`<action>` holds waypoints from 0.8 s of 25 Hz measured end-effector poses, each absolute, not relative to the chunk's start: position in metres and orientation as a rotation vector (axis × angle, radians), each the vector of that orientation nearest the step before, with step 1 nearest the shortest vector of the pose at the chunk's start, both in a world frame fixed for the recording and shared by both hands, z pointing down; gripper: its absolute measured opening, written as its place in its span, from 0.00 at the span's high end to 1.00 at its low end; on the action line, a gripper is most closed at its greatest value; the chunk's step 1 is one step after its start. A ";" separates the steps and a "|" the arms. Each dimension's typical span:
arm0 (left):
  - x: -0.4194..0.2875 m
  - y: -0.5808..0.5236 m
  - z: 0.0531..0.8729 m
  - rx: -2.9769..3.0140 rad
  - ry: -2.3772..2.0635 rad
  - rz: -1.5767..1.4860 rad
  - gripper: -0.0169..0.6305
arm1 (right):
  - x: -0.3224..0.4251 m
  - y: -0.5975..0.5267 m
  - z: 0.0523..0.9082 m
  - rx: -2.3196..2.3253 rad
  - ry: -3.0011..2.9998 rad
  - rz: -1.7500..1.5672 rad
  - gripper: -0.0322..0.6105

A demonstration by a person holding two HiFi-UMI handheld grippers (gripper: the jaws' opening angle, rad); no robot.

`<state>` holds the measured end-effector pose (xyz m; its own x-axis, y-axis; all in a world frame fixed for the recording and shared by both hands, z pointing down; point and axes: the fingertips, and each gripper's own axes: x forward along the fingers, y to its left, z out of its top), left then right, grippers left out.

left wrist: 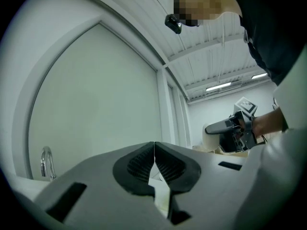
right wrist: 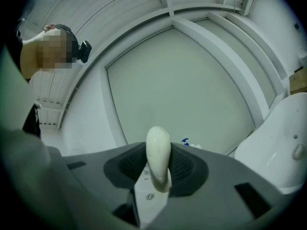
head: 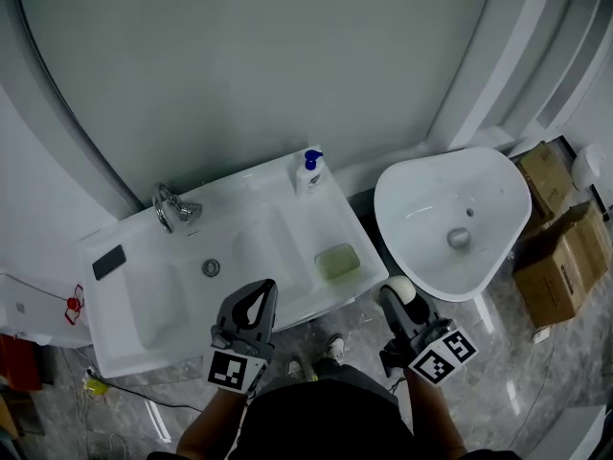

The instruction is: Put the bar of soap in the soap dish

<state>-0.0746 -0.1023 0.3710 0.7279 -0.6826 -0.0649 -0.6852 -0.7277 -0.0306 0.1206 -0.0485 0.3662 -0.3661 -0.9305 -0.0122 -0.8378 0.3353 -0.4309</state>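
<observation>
The person stands at the front edge of the white surface [head: 308, 220] with a gripper in each hand, both held level and pointing towards the back wall.

The right gripper [head: 395, 291] has the soap [right wrist: 158, 150] in its jaws. The pale oval bar stands on edge between the two ribbed pads, and its rounded top sticks up past them. This gripper is just off the front right corner of the surface, over the floor [head: 498, 353], in the gap between the surface and the free-standing white bowl [head: 421, 199] on the right.

The left gripper [head: 261, 289] hangs at the front edge, about midway along. Its jaws are pressed together with nothing between them.

The soap dish [head: 337, 261], pale green, sits on the surface near the front right corner, between the two grippers and a little further back. It is apart from the soap.

A blue-topped bottle [head: 308, 172] stands at the back right corner. The tap [head: 172, 207] rises at the back left, above the sunken basin [head: 158, 310]. Cardboard boxes [head: 560, 262] lie on the floor beyond the white bowl.
</observation>
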 end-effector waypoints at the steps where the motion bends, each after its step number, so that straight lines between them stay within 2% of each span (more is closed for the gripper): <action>1: -0.073 -0.107 0.369 -2.865 1.150 0.078 0.94 | 0.123 -0.054 0.366 -1.584 2.344 -0.526 0.75; 20: -0.059 -0.137 0.388 -2.857 1.250 -0.027 0.94 | 0.143 -0.115 0.426 -1.559 2.292 -0.746 0.75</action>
<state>-0.0589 -0.1375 0.3875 0.6788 -0.7343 0.0070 -0.7339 -0.6787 -0.0279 0.1426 -0.1149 0.4262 -0.3842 -0.9211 0.0630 -0.7817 0.2883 -0.5530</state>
